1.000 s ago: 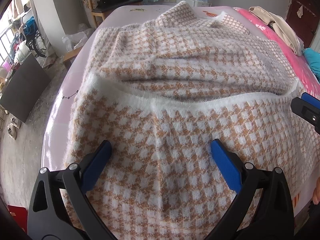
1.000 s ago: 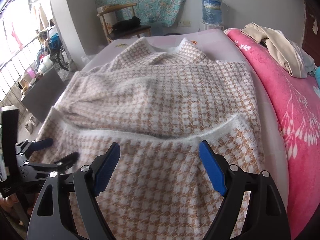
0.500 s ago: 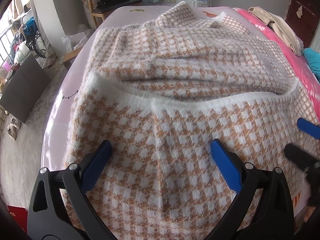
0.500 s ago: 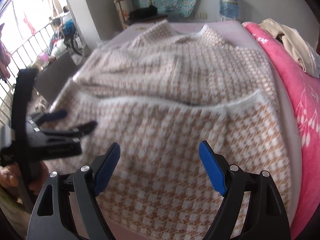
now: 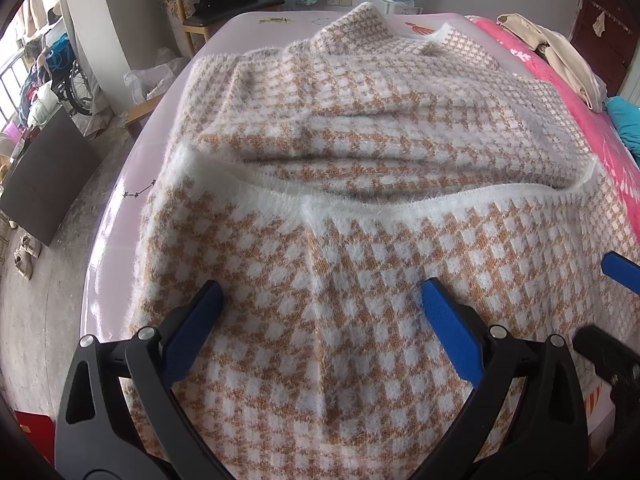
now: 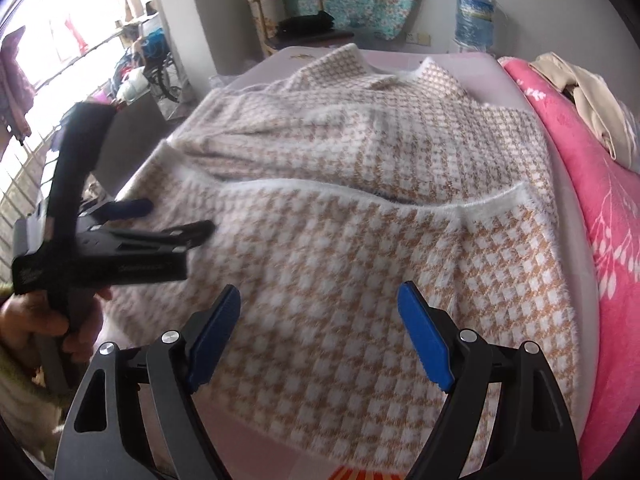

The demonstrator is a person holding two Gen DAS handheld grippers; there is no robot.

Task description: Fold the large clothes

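Containers: a blue water jug (image 6: 476, 12) stands at the far wall; its contents cannot be made out. A wooden chair (image 6: 288, 12) beside it carries a dark bundle (image 6: 306, 24).

Task item: a fuzzy sweater (image 5: 360, 184) in a tan-and-white check lies spread on the lilac sheet of the bed (image 5: 120, 216). Its lower part is folded up over the body, and the white ribbed hem (image 5: 400, 204) runs across the middle as a raised, slightly wavy band. The collar end points toward the far wall. Creases cross the upper portion. A pink blanket (image 6: 600, 208) borders the sweater's right side, with a beige garment (image 6: 592, 104) heaped on it.

Grippers: left gripper (image 5: 320, 320) — blue pads spread wide above the near fold, gripping nothing. Right gripper (image 6: 320, 328) — likewise spread apart, empty, over the near edge of the sweater.

View differences: the right wrist view alone shows the left gripper from the side, with the person's hand (image 6: 36, 324) on its handle, and a bright railing at left. The left wrist view alone shows a dark panel (image 5: 44, 176) on the floor and a teal cushion (image 5: 628, 128).
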